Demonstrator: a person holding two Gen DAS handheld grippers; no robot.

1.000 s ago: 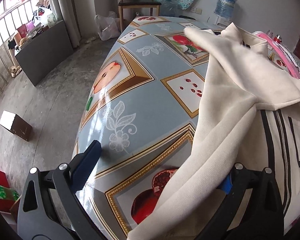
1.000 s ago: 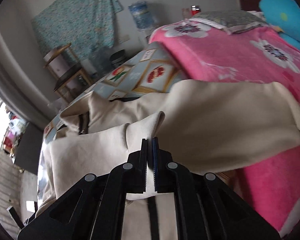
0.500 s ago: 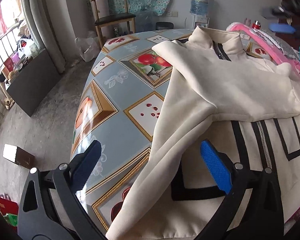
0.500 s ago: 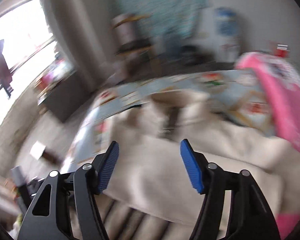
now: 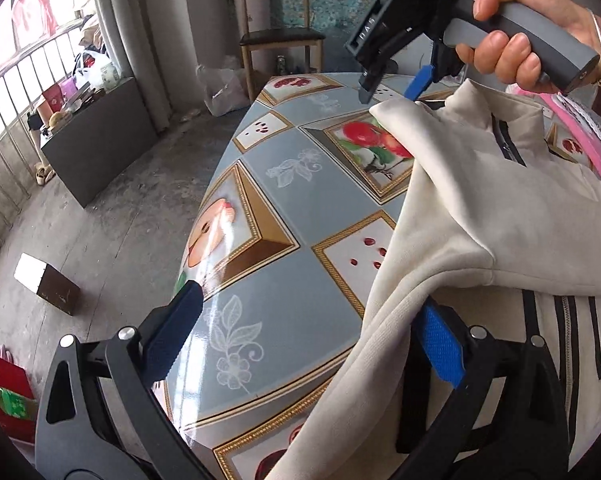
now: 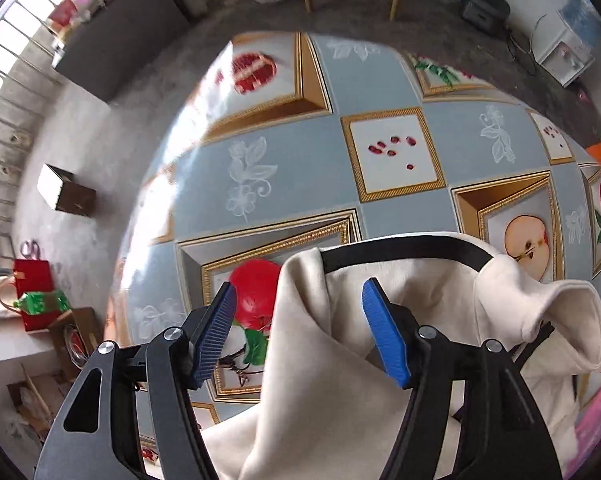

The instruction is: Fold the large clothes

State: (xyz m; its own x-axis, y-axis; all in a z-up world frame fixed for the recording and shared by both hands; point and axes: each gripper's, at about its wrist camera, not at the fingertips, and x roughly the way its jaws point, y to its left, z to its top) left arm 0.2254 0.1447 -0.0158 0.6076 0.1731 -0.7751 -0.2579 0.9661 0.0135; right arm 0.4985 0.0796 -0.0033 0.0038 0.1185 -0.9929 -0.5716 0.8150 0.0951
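Observation:
A cream zip jacket (image 5: pixel 500 216) with black stripes lies on the table with the fruit-print cloth (image 5: pixel 284 208); one sleeve is folded across its body. My left gripper (image 5: pixel 308 332) is open, straddling the jacket's near left edge low over the table. My right gripper (image 6: pixel 296 336) is open above the jacket's shoulder corner (image 6: pixel 340 312) near the black-trimmed collar (image 6: pixel 404 246). It also shows in the left wrist view (image 5: pixel 392 84), held by a hand at the jacket's far corner.
A wooden chair (image 5: pixel 278 40) stands past the table's far end. A small box (image 5: pixel 46 282) lies on the concrete floor to the left. A dark cabinet (image 5: pixel 96 140) stands by the window bars. A pink quilt (image 5: pixel 580 136) borders the table on the right.
My right gripper let go of the sleeve, opened and swung over to the jacket's far shoulder corner. My left gripper dropped back to the jacket's near left edge and stayed open.

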